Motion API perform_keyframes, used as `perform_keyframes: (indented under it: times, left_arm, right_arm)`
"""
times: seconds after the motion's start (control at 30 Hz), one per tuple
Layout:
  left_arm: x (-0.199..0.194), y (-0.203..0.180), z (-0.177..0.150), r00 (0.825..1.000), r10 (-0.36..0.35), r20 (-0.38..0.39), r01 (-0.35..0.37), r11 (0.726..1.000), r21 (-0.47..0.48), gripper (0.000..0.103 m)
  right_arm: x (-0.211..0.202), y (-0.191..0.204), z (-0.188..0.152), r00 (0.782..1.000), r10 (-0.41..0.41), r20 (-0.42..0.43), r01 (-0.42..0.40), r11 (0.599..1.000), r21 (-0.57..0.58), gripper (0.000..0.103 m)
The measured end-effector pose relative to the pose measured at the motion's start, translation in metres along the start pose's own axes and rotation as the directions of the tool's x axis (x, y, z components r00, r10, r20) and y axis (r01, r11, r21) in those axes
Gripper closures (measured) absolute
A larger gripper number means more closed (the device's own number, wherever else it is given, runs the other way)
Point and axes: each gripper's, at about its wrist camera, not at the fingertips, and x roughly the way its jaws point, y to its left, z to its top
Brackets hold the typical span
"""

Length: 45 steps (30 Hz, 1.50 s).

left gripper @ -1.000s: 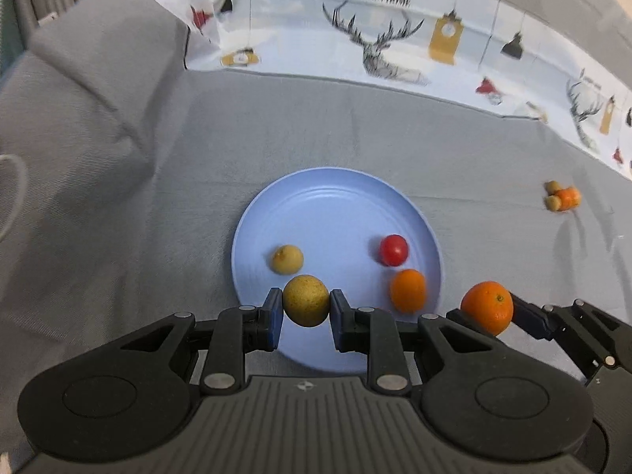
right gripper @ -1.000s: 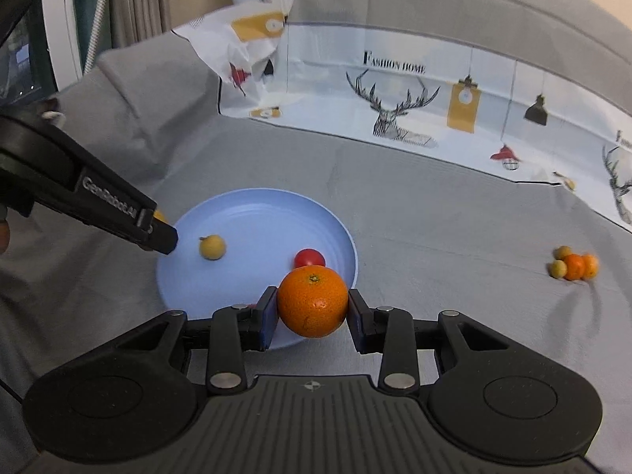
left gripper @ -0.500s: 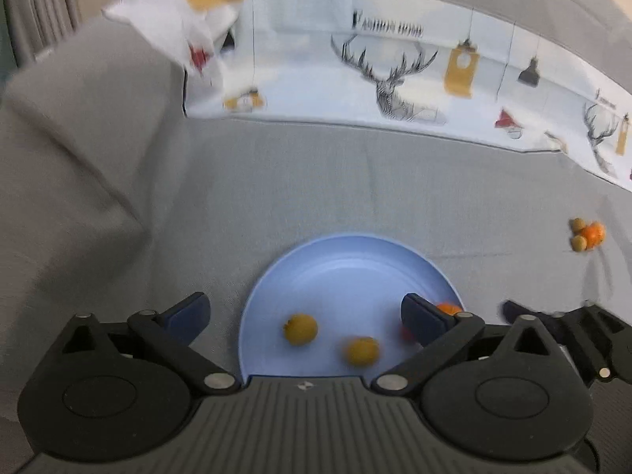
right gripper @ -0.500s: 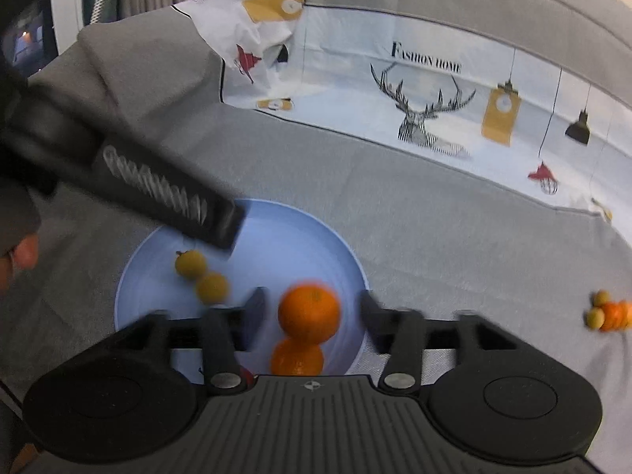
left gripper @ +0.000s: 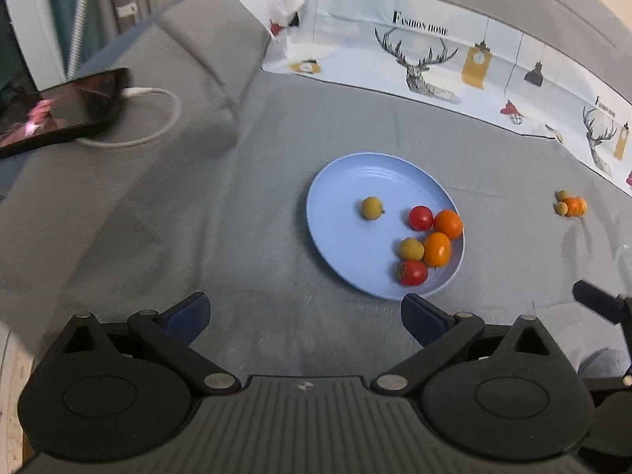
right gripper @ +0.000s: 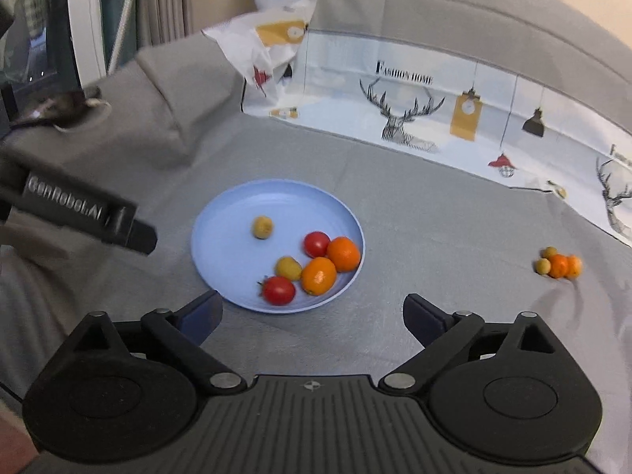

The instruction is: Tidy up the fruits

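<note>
Off to the right of our plate (right gripper: 209, 260), the remaining fruit cluster (right gripper: 559, 264) lay nearer our right tool (right gripper: 312, 314), empty, its jaws opening wide.

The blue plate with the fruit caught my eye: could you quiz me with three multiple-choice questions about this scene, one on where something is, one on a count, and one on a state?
1. Where does the small cluster of fruit still off the blue plate lie?
A. On the grey cloth to the plate's right
B. On the phone
C. On the deer-print sheet

2. How many fruits lie on the plate?
A. Four
B. Six
C. Eight

3. What is between the left gripper's jaws?
A. An orange
B. A tomato
C. Nothing

Answers:
1 A, the cluster sits on the cloth right of the plate.
2 B, two yellowish fruits, two tomatoes and two oranges.
3 C, its jaws stand wide over bare cloth.
</note>
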Motion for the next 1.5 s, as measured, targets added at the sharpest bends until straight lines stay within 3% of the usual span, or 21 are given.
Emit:
perform_keyframes:
  times: [0.3, 0.6, 0.93, 1.5]
  left_arm:
    - [-0.045, -0.009, -0.037, 0.997, -0.030, 0.071, 0.027, 0.999, 0.044, 0.000]
    - [-0.070, -0.010, -0.047, 0.991, -0.051, 0.126, 0.047, 0.998, 0.029, 0.000]
    - [-0.088, -0.010, -0.056, 0.985, -0.046, 0.168, 0.042, 0.999, 0.030, 0.000]
    - [-0.091, -0.006, -0.059, 0.984, -0.055, 0.169, 0.051, 0.998, 0.025, 0.000]
  right_arm:
    - [-0.058, 0.025, -0.016, 0.995, -0.021, 0.096, 0.025, 0.999, -0.039, 0.001]
    - [-0.095, 0.031, -0.025, 0.981, -0.064, 0.181, 0.075, 0.995, -0.058, 0.001]
    - [-0.113, 0.036, -0.032, 0.972, -0.061, 0.228, 0.078, 0.995, -0.066, 0.001]
    - [-0.117, 0.039, -0.034, 0.970, -0.061, 0.236, 0.082, 0.993, -0.082, 0.001]
